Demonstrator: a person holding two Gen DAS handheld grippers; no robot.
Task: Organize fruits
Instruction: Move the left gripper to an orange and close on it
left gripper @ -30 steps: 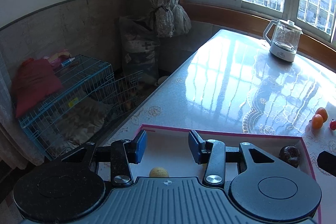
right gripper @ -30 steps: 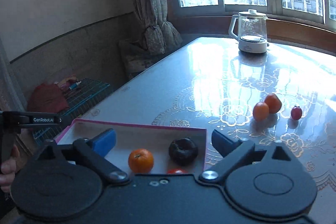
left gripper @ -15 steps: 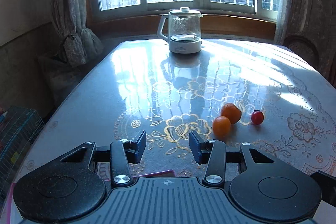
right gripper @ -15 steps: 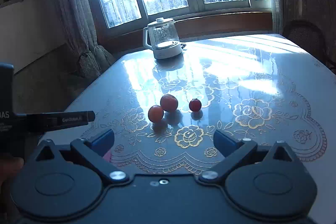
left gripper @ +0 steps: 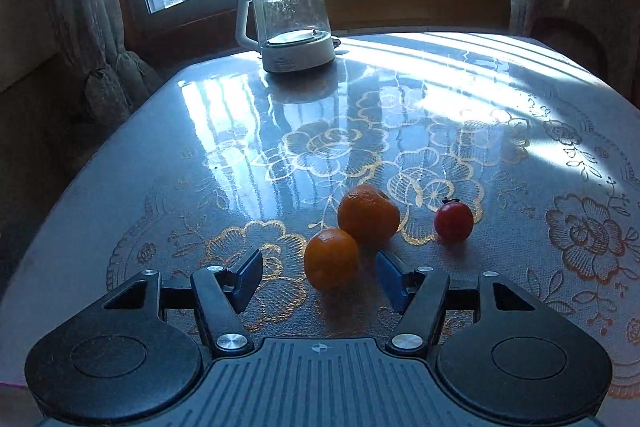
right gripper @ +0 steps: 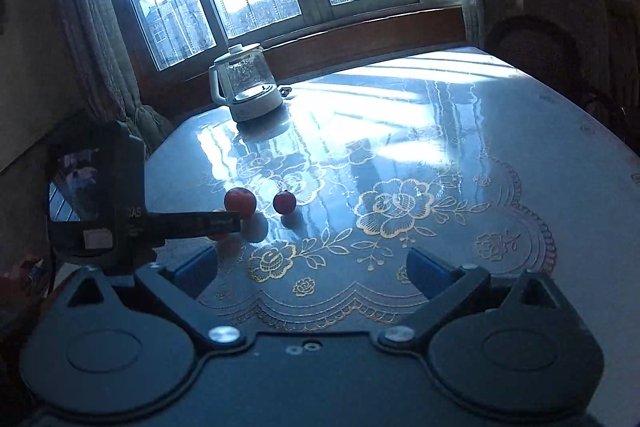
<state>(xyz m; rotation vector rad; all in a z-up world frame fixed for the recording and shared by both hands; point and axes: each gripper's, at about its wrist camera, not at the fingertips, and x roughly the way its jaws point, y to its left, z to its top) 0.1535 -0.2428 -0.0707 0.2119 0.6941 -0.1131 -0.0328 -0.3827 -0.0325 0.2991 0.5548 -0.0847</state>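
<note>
The left hand-held gripper (left gripper: 319, 277) hovers low over a glossy bench (left gripper: 460, 115) covered in a gold floral-patterned cloth, its blue-padded jaws spread wide and holding nothing. A small round orange citrus fruit (left gripper: 331, 259) sits on the bench between the two fingertips, just ahead of them, with clear space on either side. Directly beyond it, and touching it or nearly so, lies a larger orange fruit with a slightly flattened shape (left gripper: 368, 213). A small red cherry tomato with a dark stem (left gripper: 453, 221) stands apart, ahead and to the right of the left hand-held gripper. The right hand-held gripper (right gripper: 314, 269) is held back from the fruit, its jaws also wide apart and empty, with the fruits ahead and to its left. A clear glass kettle on a white base (left gripper: 291, 23) stands at the far end of the bench.
</note>
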